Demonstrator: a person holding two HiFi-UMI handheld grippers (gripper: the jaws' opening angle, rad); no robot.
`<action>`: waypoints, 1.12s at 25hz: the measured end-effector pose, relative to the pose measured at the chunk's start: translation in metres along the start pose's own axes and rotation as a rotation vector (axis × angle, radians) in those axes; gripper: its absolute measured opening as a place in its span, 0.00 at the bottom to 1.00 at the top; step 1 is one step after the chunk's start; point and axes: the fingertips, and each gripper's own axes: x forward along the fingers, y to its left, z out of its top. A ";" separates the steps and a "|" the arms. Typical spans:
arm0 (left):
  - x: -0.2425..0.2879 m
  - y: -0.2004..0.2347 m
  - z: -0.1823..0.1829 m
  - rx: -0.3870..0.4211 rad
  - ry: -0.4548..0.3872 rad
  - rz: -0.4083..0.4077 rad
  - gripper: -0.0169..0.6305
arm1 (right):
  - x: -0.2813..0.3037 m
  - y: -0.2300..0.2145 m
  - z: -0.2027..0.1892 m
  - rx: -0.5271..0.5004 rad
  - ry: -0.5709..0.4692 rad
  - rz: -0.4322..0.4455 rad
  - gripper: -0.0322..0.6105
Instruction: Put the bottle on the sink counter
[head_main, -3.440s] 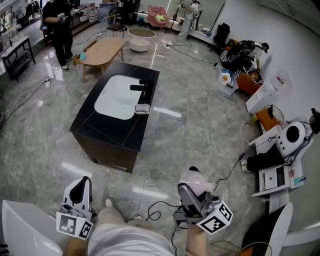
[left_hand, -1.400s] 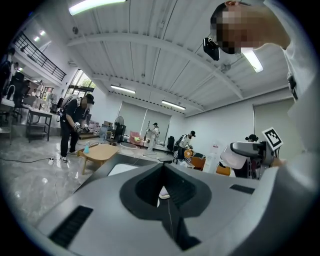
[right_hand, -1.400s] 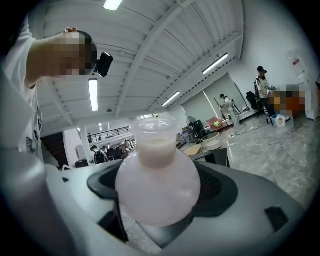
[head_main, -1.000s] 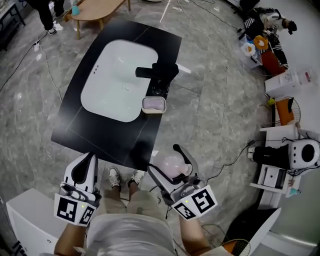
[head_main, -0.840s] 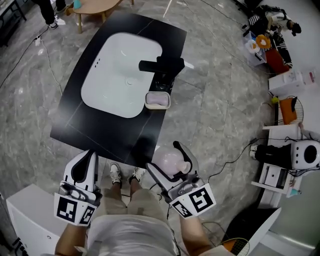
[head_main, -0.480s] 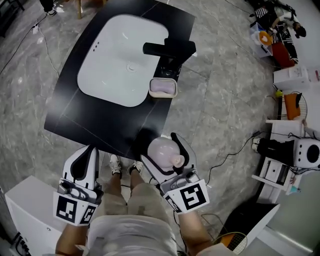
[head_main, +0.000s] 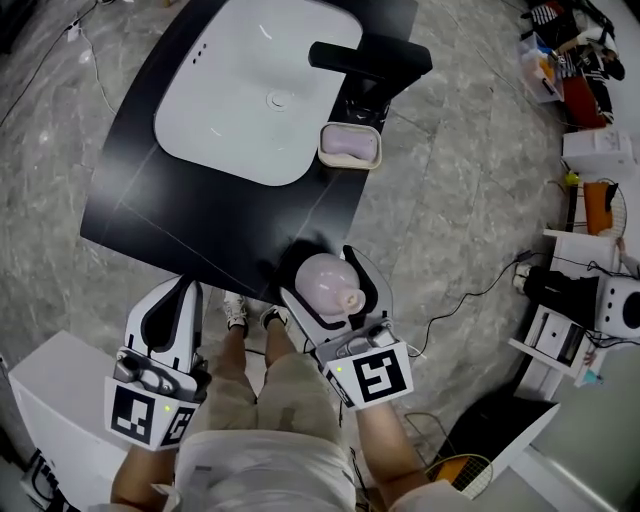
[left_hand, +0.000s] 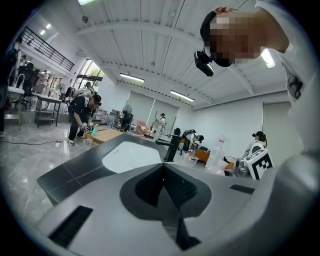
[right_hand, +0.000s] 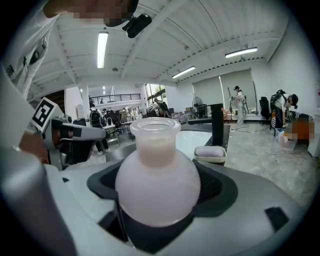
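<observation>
In the head view, the right gripper (head_main: 322, 262) holds a round pink bottle (head_main: 322, 284) between its two jaws. The bottle is over the near edge of the black sink counter (head_main: 200, 215). The left gripper (head_main: 181, 292) is lower down on the left, off the counter. A white basin (head_main: 240, 90), a black tap (head_main: 365, 58) and a soap dish (head_main: 350, 146) are farther along the counter.

In the left gripper view, the jaws are pressed together with nothing in them.

In the right gripper view, the jaws squeeze the bottle's round belly. The bottle stands upright with its neck on top. The soap dish is behind it, beside the tap.
</observation>
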 end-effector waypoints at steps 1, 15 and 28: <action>0.000 0.000 -0.002 -0.001 0.002 -0.001 0.05 | 0.002 -0.001 -0.003 -0.003 0.002 -0.005 0.70; 0.008 0.003 -0.027 -0.007 0.025 -0.018 0.05 | 0.029 -0.013 -0.037 -0.126 0.066 -0.044 0.70; 0.013 0.003 -0.030 -0.006 0.036 -0.039 0.05 | 0.039 -0.015 -0.050 -0.150 0.096 -0.063 0.70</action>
